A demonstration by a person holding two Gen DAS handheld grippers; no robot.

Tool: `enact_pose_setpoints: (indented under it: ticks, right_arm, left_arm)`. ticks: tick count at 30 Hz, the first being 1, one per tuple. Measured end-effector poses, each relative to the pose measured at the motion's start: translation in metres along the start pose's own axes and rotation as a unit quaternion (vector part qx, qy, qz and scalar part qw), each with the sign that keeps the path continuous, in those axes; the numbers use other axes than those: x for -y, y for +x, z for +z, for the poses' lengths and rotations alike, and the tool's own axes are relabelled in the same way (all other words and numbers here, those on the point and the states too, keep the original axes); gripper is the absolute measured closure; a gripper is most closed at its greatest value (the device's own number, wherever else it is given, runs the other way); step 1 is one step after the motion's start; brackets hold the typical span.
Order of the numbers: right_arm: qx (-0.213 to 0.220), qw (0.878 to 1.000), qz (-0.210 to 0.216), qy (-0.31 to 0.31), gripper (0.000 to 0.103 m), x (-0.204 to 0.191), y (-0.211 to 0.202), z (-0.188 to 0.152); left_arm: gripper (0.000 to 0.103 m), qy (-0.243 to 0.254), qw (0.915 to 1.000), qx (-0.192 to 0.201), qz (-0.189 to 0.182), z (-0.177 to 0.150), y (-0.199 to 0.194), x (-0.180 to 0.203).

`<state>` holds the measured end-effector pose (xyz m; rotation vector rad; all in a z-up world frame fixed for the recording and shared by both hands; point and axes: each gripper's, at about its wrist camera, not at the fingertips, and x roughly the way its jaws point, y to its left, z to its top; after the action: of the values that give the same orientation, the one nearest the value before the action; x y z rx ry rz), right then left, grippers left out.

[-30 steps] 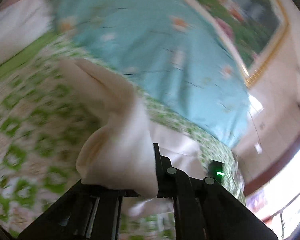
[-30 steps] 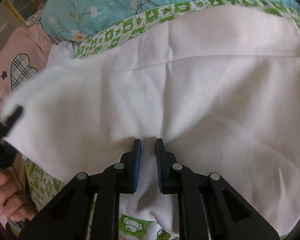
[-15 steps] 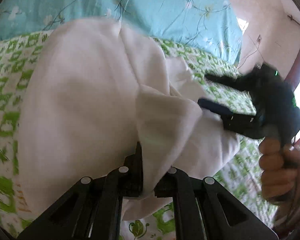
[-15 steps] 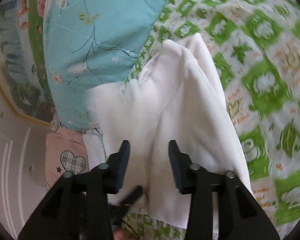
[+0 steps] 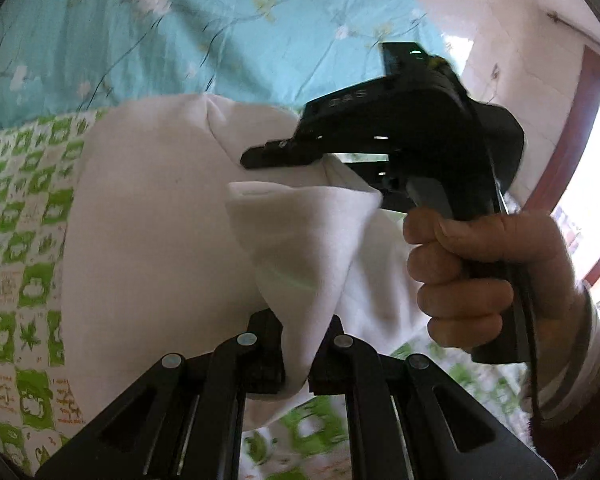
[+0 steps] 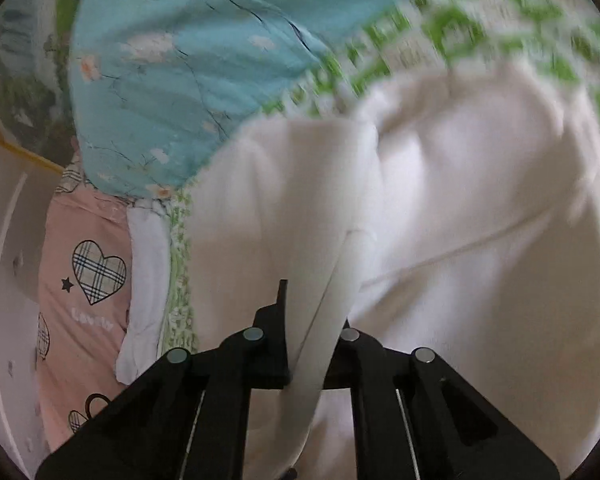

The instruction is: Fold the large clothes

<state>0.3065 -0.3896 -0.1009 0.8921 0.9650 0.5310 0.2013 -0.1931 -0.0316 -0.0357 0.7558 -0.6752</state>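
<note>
A large white garment lies bunched on a green and white patterned bedsheet. My left gripper is shut on a fold of the garment. The right gripper shows in the left wrist view, held in a hand, its fingers over the cloth close to my left one. In the right wrist view the right gripper is shut on a fold of the white garment, which fills the middle and right.
A turquoise floral quilt lies beyond the garment. A pink pillow with plaid hearts and a white cloth sit at the left in the right wrist view. A wall and a window side are at the right.
The right gripper has closed on a fold of the garment and come close to my left gripper. The garment has been drawn together into a bunch.
</note>
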Motion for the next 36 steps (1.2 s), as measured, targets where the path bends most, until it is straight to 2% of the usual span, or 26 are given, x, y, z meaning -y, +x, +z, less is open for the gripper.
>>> enact_pose_setpoints:
  ticks: [3,5,7,10,11,14,16,18,19,20,22,25,28,29,30,31,33,36]
  right_arm:
    - [0.046,0.998,0.007,-0.043,0.096,-0.013,-0.043,-0.004]
    - [0.065,0.996,-0.014,-0.051,0.096,-0.01,-0.063,-0.003]
    - [0.064,0.996,-0.054,-0.039,0.096,0.011,-0.07,-0.003]
    - [0.039,0.994,-0.102,-0.012,0.096,0.05,-0.058,-0.005]
    - [0.029,0.993,-0.112,-0.007,0.096,0.062,-0.05,-0.008]
    - [0.033,0.995,-0.099,-0.005,0.095,0.074,-0.045,-0.014]
    - [0.036,0.995,-0.094,-0.002,0.095,0.075,-0.046,-0.014]
    - [0.034,0.995,-0.095,-0.005,0.093,0.075,-0.046,-0.014]
    - [0.033,0.995,-0.092,-0.006,0.093,0.074,-0.047,-0.014]
    - [0.032,0.995,-0.091,-0.005,0.091,0.074,-0.047,-0.014]
    - [0.028,0.996,-0.09,0.001,0.087,0.076,-0.053,-0.015]
    - [0.031,0.993,-0.11,-0.003,0.073,0.072,-0.067,-0.021]
    - [0.05,0.99,-0.132,-0.016,0.043,0.061,-0.087,-0.029]
    - [0.058,0.988,-0.141,-0.022,0.027,0.056,-0.094,-0.033]
    - [0.067,0.986,-0.151,-0.029,0.021,0.051,-0.101,-0.036]
    - [0.074,0.984,-0.16,-0.035,0.021,0.047,-0.106,-0.038]
    - [0.073,0.982,-0.169,-0.04,0.021,0.044,-0.11,-0.042]
    - [0.049,0.983,-0.172,-0.032,0.021,0.049,-0.103,-0.043]
  left_arm:
    - [0.097,0.013,0.9993,0.003,-0.034,0.009,0.0,0.018]
    - [0.096,0.02,0.998,-0.014,-0.057,0.011,0.017,0.033]
    - [0.096,0.019,0.9971,-0.035,-0.064,0.008,0.037,0.039]
    - [0.096,0.005,0.9945,-0.082,-0.064,-0.004,0.074,0.038]
    - [0.094,0.003,0.9941,-0.085,-0.067,-0.006,0.076,0.036]
    - [0.09,-0.003,0.9925,-0.089,-0.084,-0.003,0.061,0.031]
    - [0.079,-0.01,0.9922,-0.084,-0.091,0.001,0.043,0.026]
    - [0.065,-0.025,0.9932,-0.061,-0.096,0.006,0.016,0.016]
    - [0.053,-0.036,0.994,-0.048,-0.092,0.007,0.004,0.01]
    - [0.048,-0.054,0.9952,-0.028,-0.077,0.012,-0.01,-0.005]
    - [0.048,-0.079,0.9953,-0.01,-0.055,0.019,-0.024,-0.026]
    - [0.048,-0.117,0.9926,0.0,-0.033,0.027,-0.031,-0.061]
    - [0.046,-0.145,0.989,-0.014,-0.022,0.024,-0.025,-0.087]
    - [0.04,-0.157,0.987,-0.022,-0.028,0.024,-0.021,-0.094]
    - [0.035,-0.17,0.9844,-0.033,-0.033,0.023,-0.015,-0.1]
    - [0.03,-0.18,0.982,-0.044,-0.037,0.021,-0.009,-0.105]
    - [0.03,-0.191,0.9789,-0.06,-0.038,0.016,0.005,-0.111]
    - [0.023,-0.206,0.9729,-0.09,-0.051,0.01,0.023,-0.116]
